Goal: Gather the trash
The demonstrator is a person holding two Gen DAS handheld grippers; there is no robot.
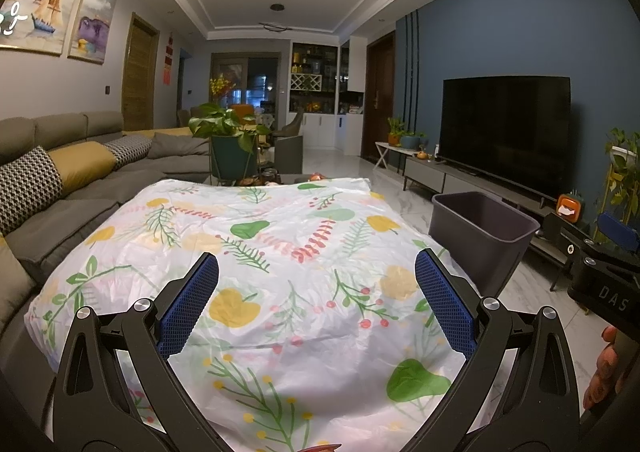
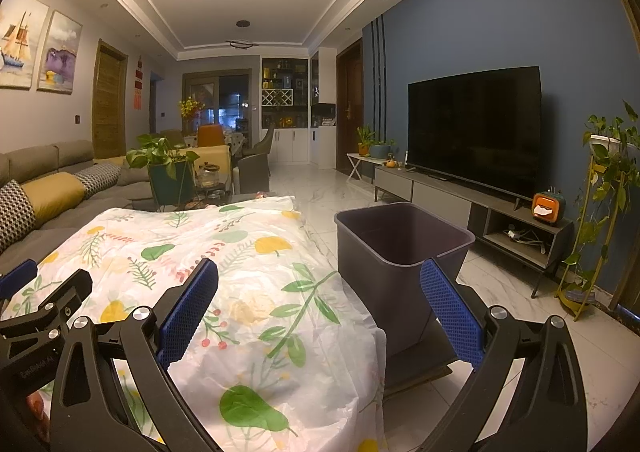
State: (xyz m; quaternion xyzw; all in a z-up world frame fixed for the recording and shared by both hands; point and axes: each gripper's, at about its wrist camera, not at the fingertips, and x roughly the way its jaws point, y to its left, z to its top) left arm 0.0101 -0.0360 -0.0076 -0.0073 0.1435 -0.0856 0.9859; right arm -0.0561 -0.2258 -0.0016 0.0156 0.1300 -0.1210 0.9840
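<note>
A table under a white plastic cloth [image 1: 280, 252] printed with leaves and fruit fills the left wrist view. My left gripper [image 1: 318, 276] hovers open above the cloth with nothing between its blue pads [image 1: 192, 300]. A small red-orange scrap [image 1: 325, 447] peeks in at the bottom edge, too cut off to identify. A dark grey bin [image 2: 400, 252] stands on the floor at the table's right side; it looks empty. My right gripper [image 2: 318, 284] is open over the cloth's [image 2: 240, 292] right edge, beside the bin [image 1: 480, 236]. Each gripper's body shows in the other view.
A grey sofa [image 1: 60, 188] with cushions runs along the left. A potted plant [image 1: 228, 132] and small items stand beyond the table's far end. A TV [image 2: 476, 128] on a low cabinet lines the right wall, with a plant stand [image 2: 600, 212] near it. White tile floor [image 2: 320, 188] lies between.
</note>
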